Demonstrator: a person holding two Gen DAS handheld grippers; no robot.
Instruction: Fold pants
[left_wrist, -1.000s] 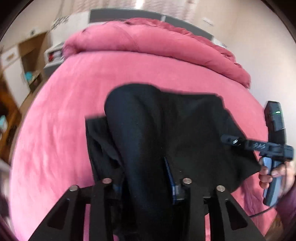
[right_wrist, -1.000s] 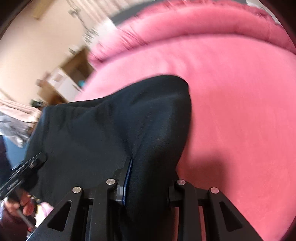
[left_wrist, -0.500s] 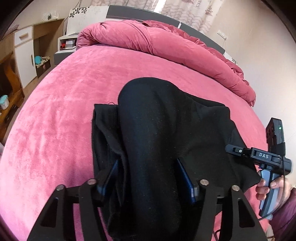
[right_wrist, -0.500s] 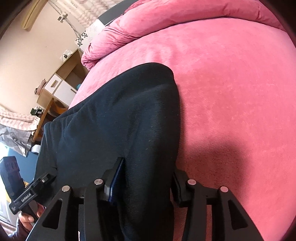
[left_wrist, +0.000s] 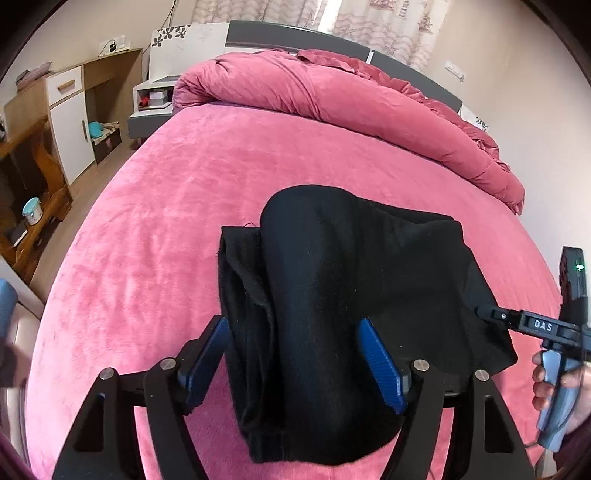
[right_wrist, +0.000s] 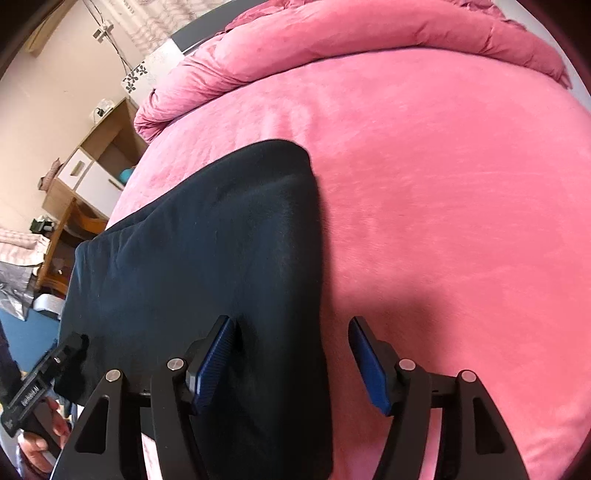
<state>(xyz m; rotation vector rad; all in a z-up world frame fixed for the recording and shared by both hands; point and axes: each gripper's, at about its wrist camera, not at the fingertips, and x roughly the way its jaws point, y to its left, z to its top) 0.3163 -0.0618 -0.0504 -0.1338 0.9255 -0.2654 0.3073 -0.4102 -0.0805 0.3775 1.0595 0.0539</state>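
Black pants (left_wrist: 332, 295) lie folded on the pink bedspread (left_wrist: 166, 229), near the foot end, well short of the rolled pink duvet (left_wrist: 332, 96) by the headboard. Left gripper (left_wrist: 295, 365): jaws have just been opening, now wide; folded edge of pants sits btwn the blue pads, pads not pressing on it. Right gripper (right_wrist: 291, 365): jaws also just been opening, wide apart; pants' right edge btwn them, left pad touching or just beside the cloth, right pad clear over bedspread.

left hand-held gripper (left_wrist: 295, 365), jaws just opening, straddles black pants (left_wrist: 332, 295).
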